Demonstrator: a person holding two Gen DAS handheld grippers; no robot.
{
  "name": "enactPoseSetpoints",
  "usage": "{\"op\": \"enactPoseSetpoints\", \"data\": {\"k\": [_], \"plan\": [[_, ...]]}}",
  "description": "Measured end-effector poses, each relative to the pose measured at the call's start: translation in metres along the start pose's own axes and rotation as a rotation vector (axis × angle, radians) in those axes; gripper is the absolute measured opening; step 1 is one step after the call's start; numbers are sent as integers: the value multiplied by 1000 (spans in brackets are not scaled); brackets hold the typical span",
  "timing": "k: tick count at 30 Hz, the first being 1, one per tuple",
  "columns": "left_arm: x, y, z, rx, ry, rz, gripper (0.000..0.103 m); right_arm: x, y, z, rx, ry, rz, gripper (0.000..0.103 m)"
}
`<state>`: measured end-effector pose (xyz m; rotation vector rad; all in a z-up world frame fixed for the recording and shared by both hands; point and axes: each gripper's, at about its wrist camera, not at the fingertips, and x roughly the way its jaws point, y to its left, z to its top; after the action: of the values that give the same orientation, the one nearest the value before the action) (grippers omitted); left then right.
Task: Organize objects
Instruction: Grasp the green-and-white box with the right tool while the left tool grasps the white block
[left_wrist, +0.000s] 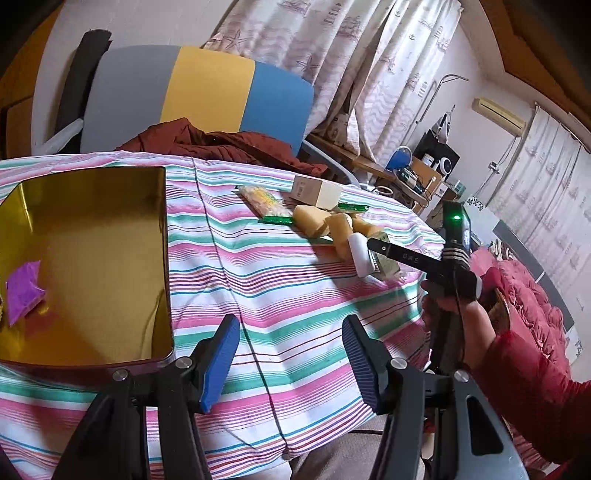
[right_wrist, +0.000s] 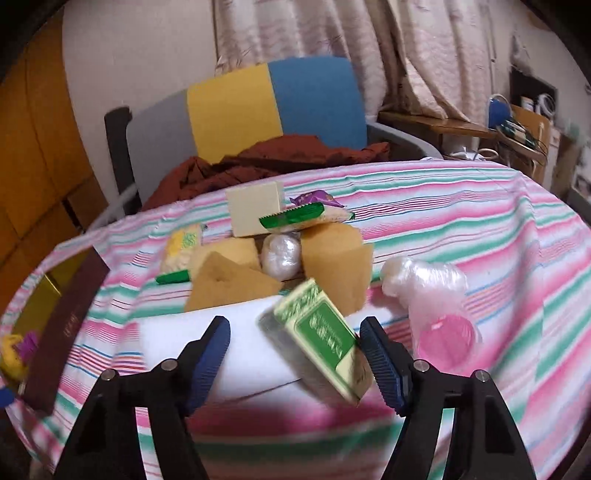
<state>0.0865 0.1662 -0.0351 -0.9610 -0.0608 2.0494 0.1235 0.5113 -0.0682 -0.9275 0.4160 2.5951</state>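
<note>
My right gripper hovers low over a pile on the striped tablecloth. A tilted green-and-cream box lies between its jaws and touches the right pad; a gap shows at the left pad, which sits over a white block. It is open. Behind are tan sponges, a cream box and a green-ended snack packet. My left gripper stands open and empty beside the gold tin, which holds a purple wrapper.
A clear bag with a pink round thing lies right of the pile. A chair with a dark red cloth stands behind the table. A person's hand in a red sleeve holds the right gripper at the table's right edge.
</note>
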Motion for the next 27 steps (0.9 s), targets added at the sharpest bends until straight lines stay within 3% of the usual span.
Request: {"op": "enactPoseSetpoints", "data": {"k": [1, 4, 10, 16, 23, 27], "plan": [[1, -1, 1, 1, 2, -2, 58, 4, -4, 1, 2, 4, 4, 69], [7, -6, 4, 17, 13, -7, 58, 8, -16, -1, 45, 14, 33, 45], [26, -30, 17, 109, 32, -38, 58, 8, -26, -13, 95, 19, 40, 33], [61, -46, 37, 101, 76, -108, 58, 0, -40, -30, 215, -36, 43, 30], [123, -68, 55, 95, 130, -185, 58, 5, -26, -36, 174, -59, -9, 30], [156, -68, 58, 19, 178, -217, 58, 6, -32, -37, 205, -69, 10, 30]]}}
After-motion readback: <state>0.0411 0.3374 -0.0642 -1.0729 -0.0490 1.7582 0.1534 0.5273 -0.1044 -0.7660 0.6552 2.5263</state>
